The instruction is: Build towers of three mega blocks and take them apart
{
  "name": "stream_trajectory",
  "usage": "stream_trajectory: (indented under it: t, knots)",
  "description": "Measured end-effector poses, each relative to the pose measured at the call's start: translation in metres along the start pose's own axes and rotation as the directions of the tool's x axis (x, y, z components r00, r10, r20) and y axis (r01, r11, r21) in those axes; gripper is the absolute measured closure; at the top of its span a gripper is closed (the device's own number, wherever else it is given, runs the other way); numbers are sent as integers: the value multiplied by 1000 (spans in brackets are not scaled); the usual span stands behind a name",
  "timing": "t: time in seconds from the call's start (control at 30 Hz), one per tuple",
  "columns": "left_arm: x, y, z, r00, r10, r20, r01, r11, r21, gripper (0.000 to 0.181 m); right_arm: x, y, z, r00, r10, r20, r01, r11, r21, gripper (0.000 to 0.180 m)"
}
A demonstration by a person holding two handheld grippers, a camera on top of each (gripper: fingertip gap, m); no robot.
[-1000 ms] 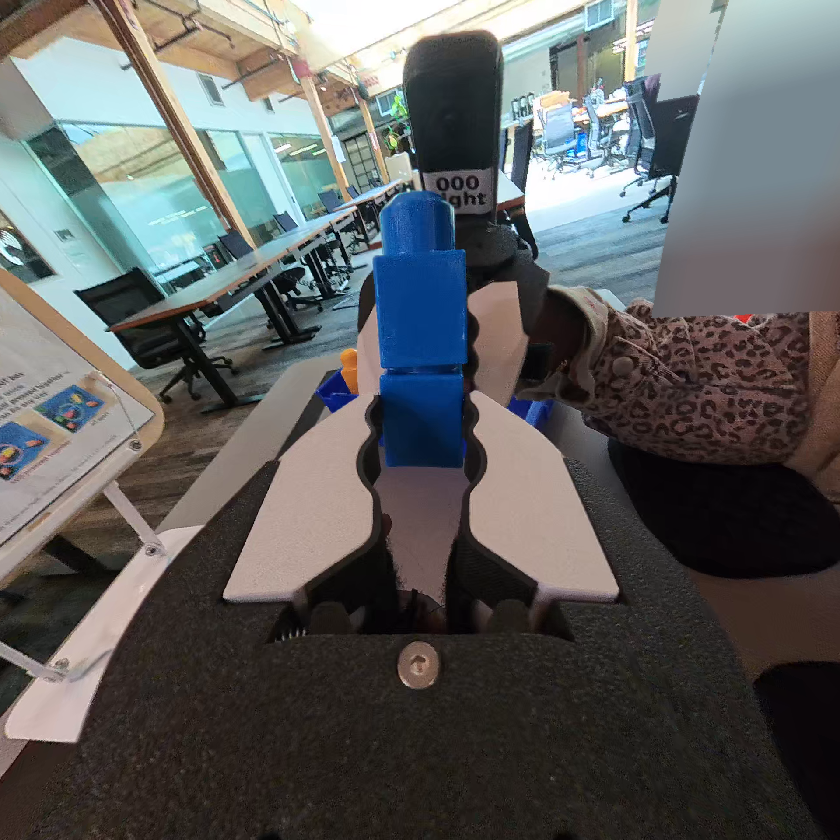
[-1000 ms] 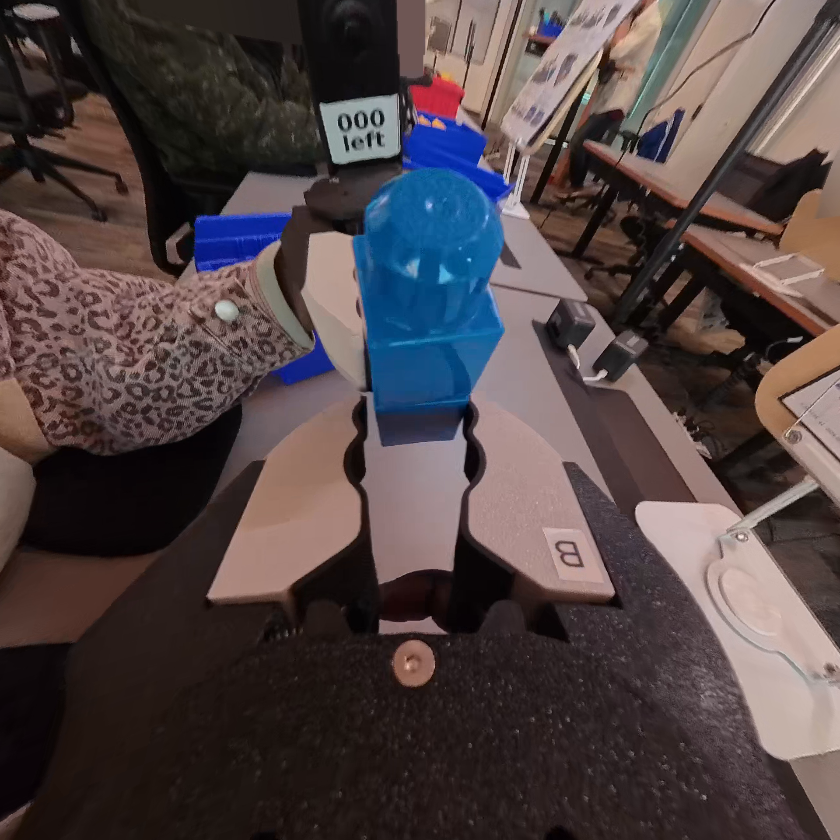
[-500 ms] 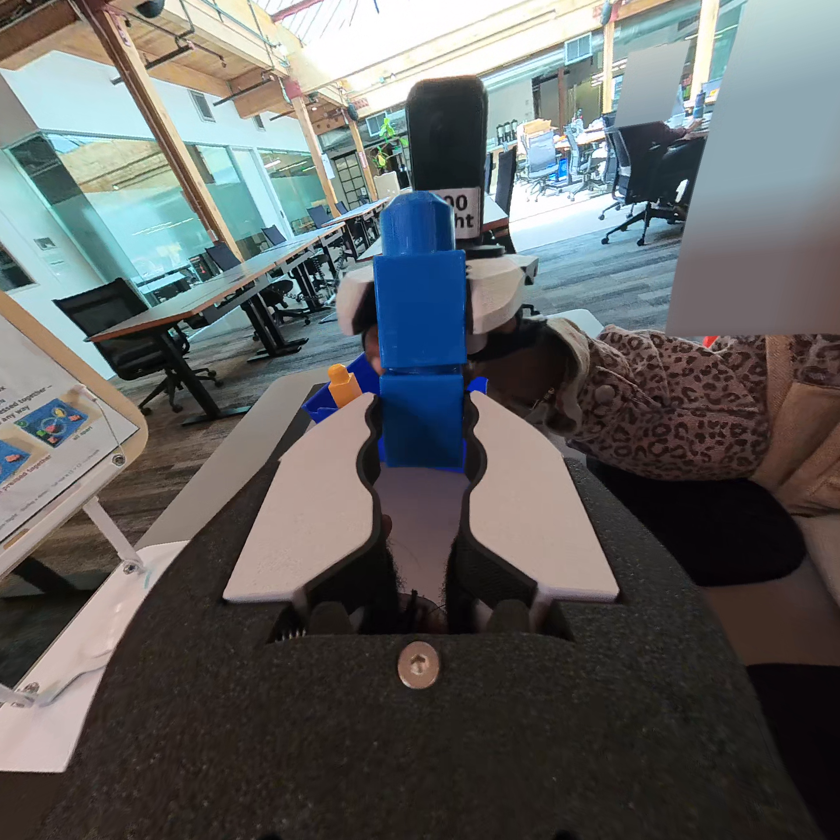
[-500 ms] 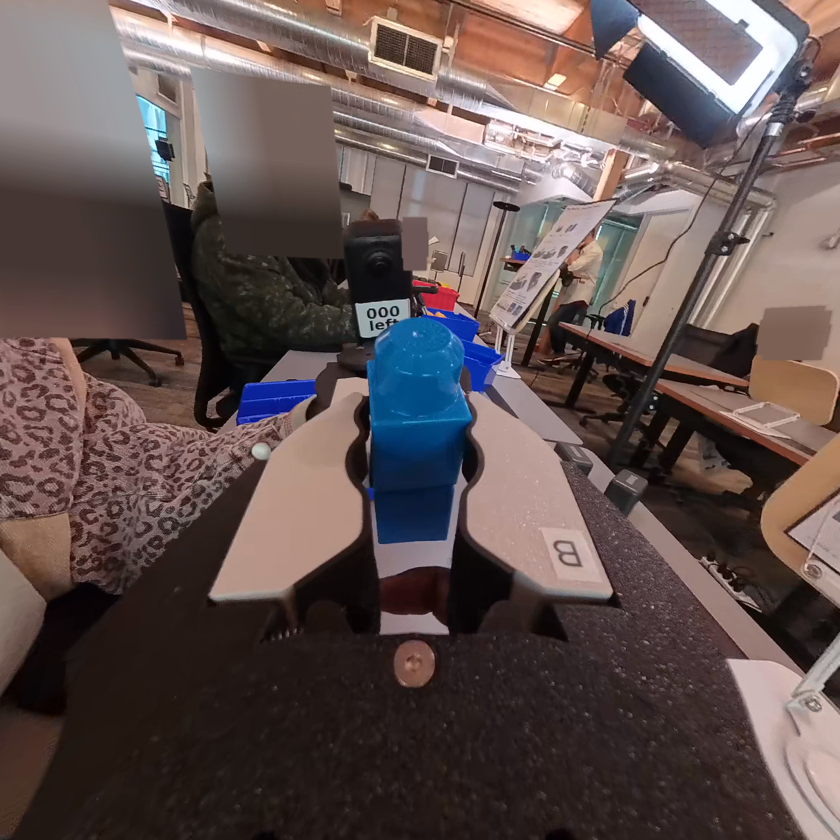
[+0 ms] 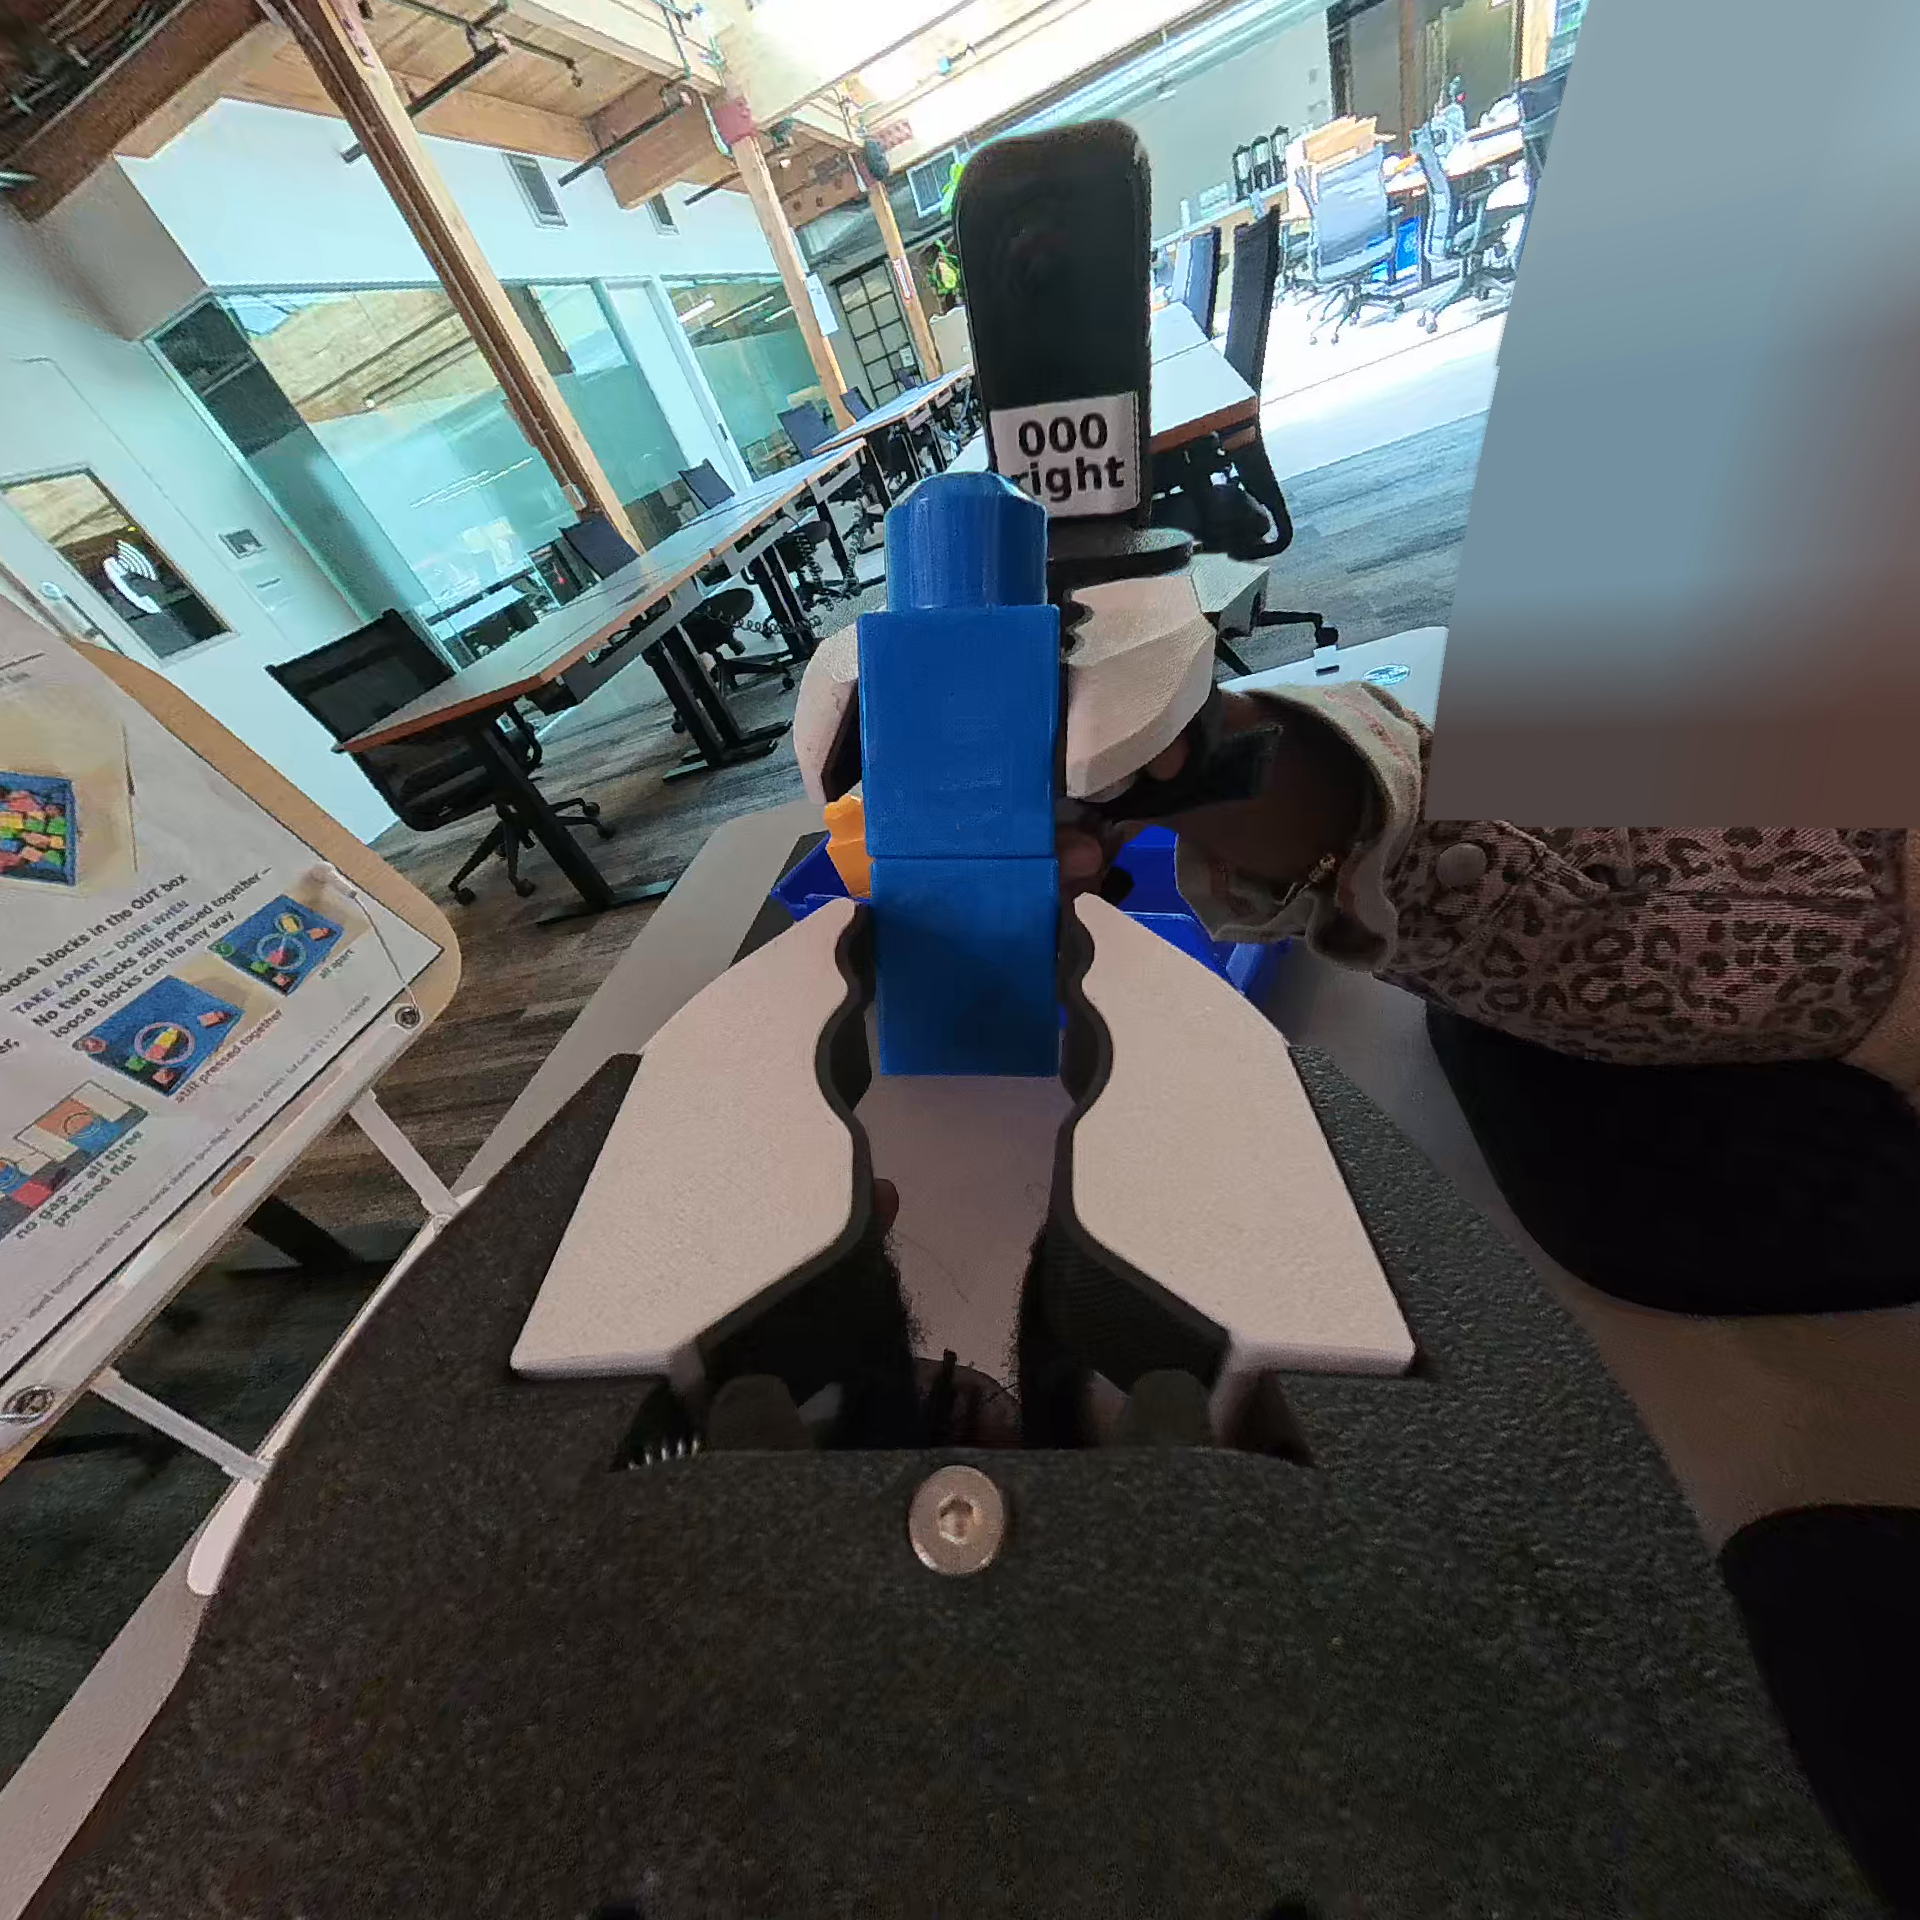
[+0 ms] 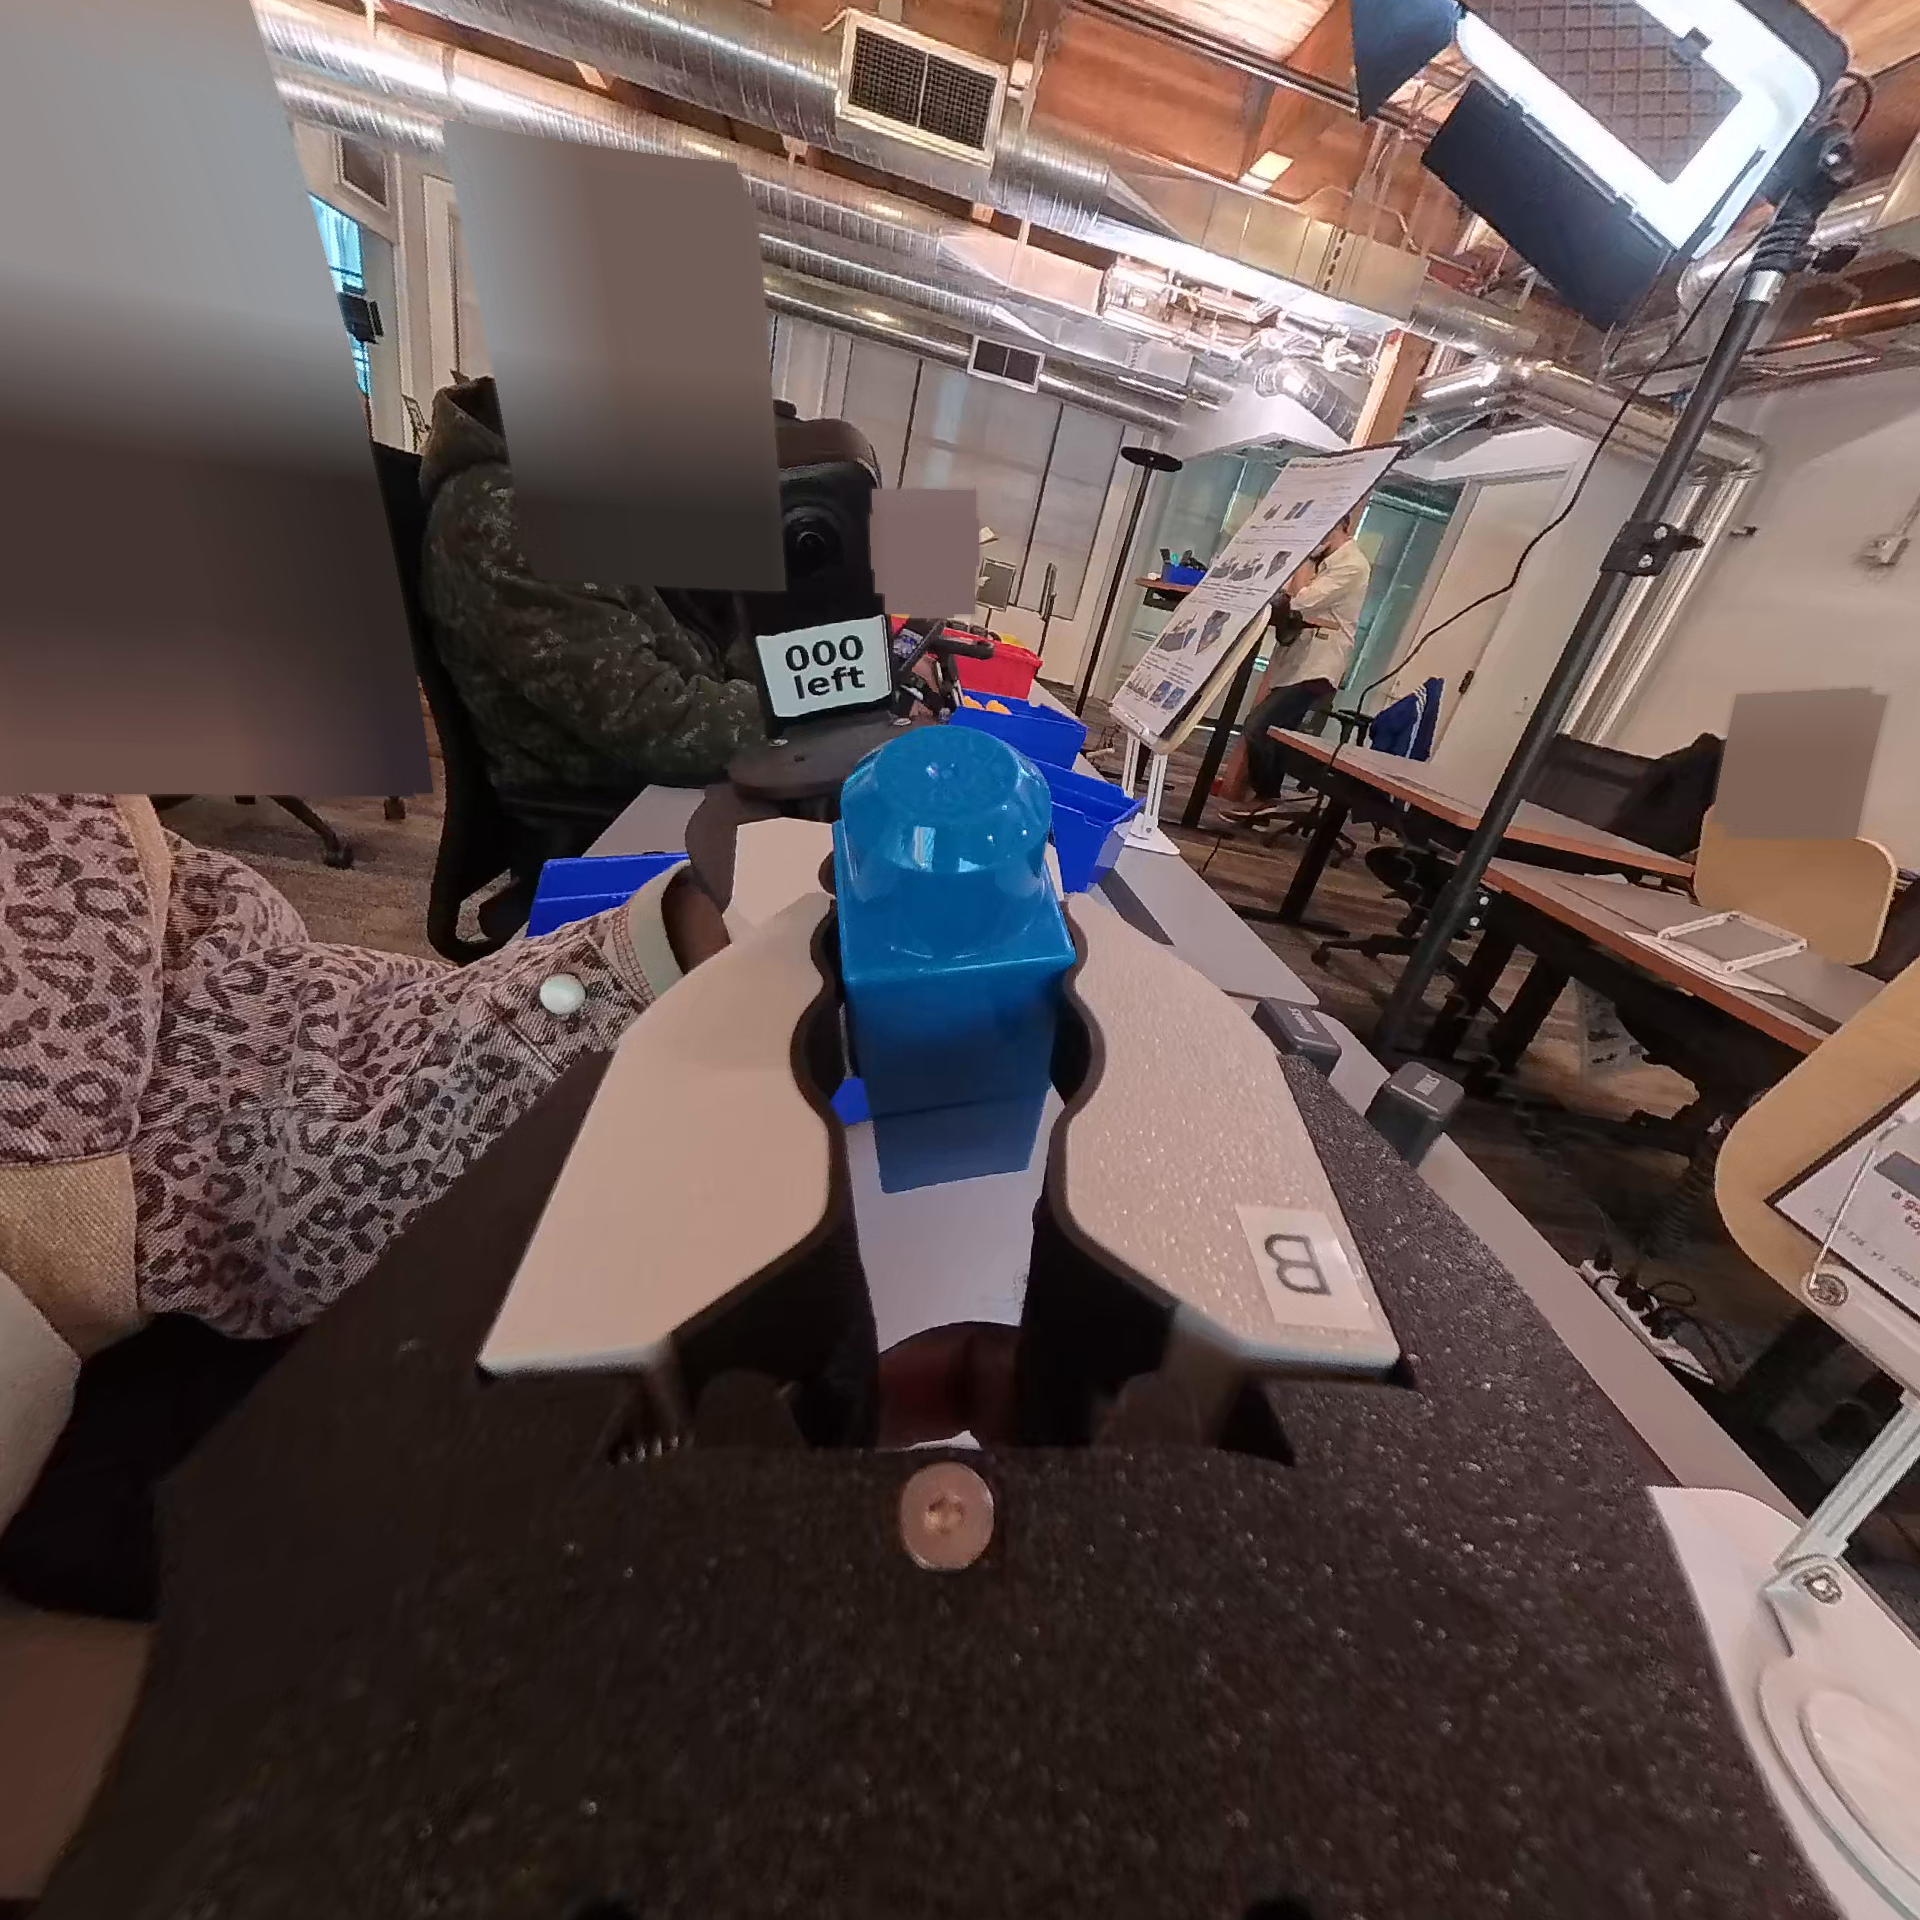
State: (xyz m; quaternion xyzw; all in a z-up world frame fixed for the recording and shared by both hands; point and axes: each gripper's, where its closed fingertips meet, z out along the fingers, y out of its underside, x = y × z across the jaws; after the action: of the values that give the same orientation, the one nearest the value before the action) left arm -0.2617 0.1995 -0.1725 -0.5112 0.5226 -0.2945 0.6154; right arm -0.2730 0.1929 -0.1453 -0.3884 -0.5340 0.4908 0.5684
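We get bright daylight from the skylight (image 5: 831,62) and a lit studio panel (image 6: 1621,94); both views sharp, strong fisheye bending at edges.

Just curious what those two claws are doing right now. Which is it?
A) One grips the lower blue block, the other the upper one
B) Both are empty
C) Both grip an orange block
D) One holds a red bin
A: the left gripper is shut on the lower block, and the right gripper is shut on the upper block stacked on it.
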Motion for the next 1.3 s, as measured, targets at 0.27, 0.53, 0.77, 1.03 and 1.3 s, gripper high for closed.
stream_trajectory:
  t: [0.27, 0.53, 0.77, 1.03, 1.3]
  knots:
    - [3, -21, 3, 998, 44, 52, -46, 998, 37, 132, -2, -16, -10, 999, -36, 21, 33, 990, 138, 143]
    - [8, -28, 15, 968, 222, 121, -220, 975, -31, 142, -14, -38, -17, 996, -51, 79, 26, 958, 287, 143]
    - [12, -36, 15, 939, 311, 144, -304, 950, -68, 143, -20, -41, -19, 992, -91, 90, 60, 952, 300, 143]
    - [16, -28, 14, 963, 253, 88, -245, 965, -89, 144, -22, -30, -16, 989, -93, 115, 63, 969, 240, 143]
    - [20, -25, 15, 973, 227, 47, -222, 971, -85, 144, -26, -26, -16, 984, -113, 140, 80, 971, 223, 143]
